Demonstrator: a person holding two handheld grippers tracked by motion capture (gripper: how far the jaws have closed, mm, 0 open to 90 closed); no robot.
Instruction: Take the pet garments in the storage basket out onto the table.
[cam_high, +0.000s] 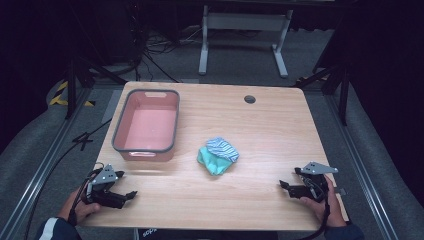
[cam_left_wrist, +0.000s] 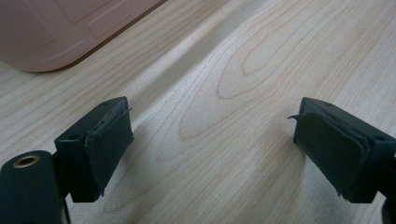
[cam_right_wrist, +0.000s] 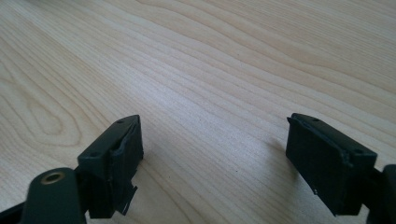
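Your left hand-held gripper (cam_high: 131, 194) rests at the near left of the tabletop (cam_high: 270, 125), jaws apart on nothing; your right hand-held gripper (cam_high: 283, 185) at the near right likewise. The bundled cloths (cam_high: 218, 155) lie mid-tabletop, just right of the pink bin (cam_high: 118, 131).

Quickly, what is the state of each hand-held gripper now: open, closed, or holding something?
Left hand-held gripper: open, holding nothing, bare table between its jaws.
Right hand-held gripper: open, holding nothing.
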